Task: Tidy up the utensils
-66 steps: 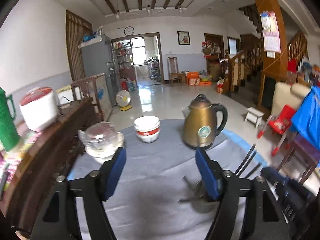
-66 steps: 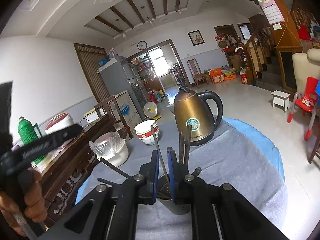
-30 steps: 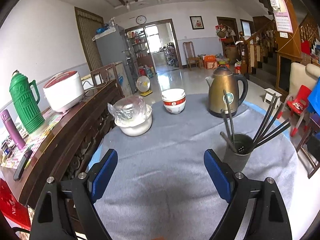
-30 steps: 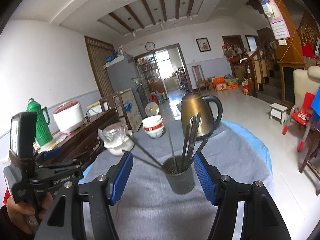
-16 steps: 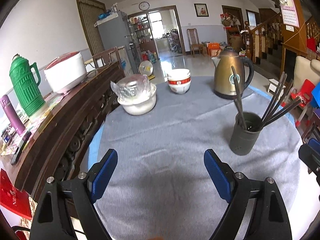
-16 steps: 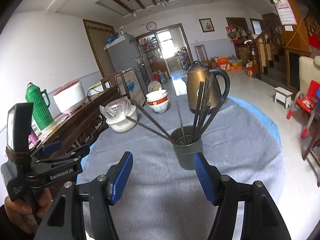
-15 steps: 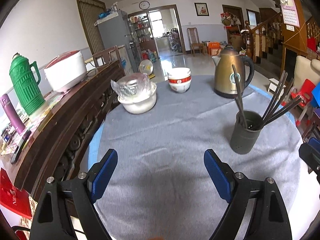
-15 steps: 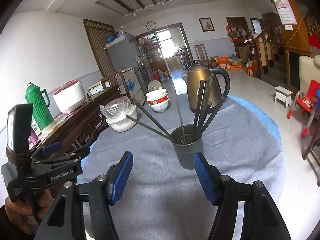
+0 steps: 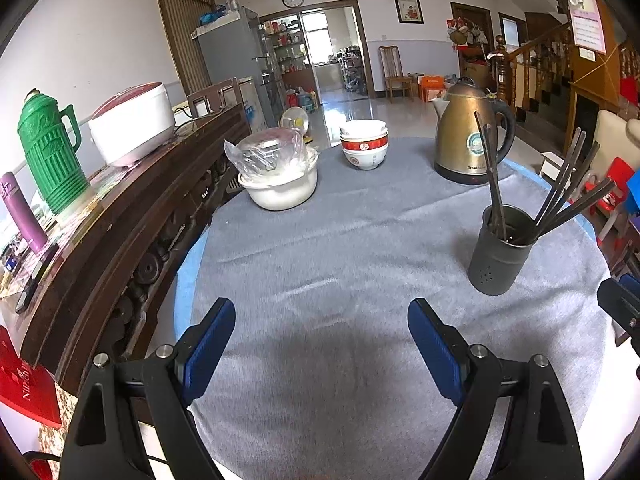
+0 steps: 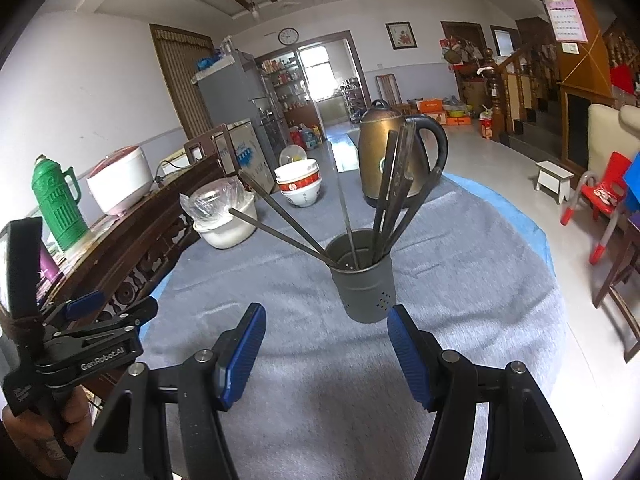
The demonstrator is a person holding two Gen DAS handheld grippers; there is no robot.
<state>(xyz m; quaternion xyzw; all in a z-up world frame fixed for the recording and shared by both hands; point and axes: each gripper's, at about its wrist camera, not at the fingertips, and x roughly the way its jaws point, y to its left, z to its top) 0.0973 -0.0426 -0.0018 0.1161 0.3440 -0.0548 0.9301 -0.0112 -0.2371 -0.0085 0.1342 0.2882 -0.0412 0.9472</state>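
A dark grey utensil holder (image 9: 500,252) (image 10: 365,276) stands on the grey table cloth (image 9: 340,272), with several dark chopsticks (image 9: 560,196) (image 10: 384,196) leaning out of it. My left gripper (image 9: 322,320) is open over bare cloth, the holder ahead and to its right. My right gripper (image 10: 326,328) is open too, its blue pads (image 10: 406,350) apart just short of the holder, nothing between them. The left gripper's body (image 10: 76,344), held in a hand, shows at the left of the right wrist view.
A brass kettle (image 9: 468,140) (image 10: 394,156), stacked red-and-white bowls (image 9: 364,144) (image 10: 300,184) and a plastic-covered white pot (image 9: 280,172) (image 10: 224,216) stand at the table's far side. A dark wooden sideboard (image 9: 120,216) runs along the left with a green flask (image 9: 50,160) and rice cooker (image 9: 132,128).
Both grippers have drawn back and tilted down. The right gripper, earlier shut among the chopsticks, now stands open short of the holder. The holder and chopsticks stay put.
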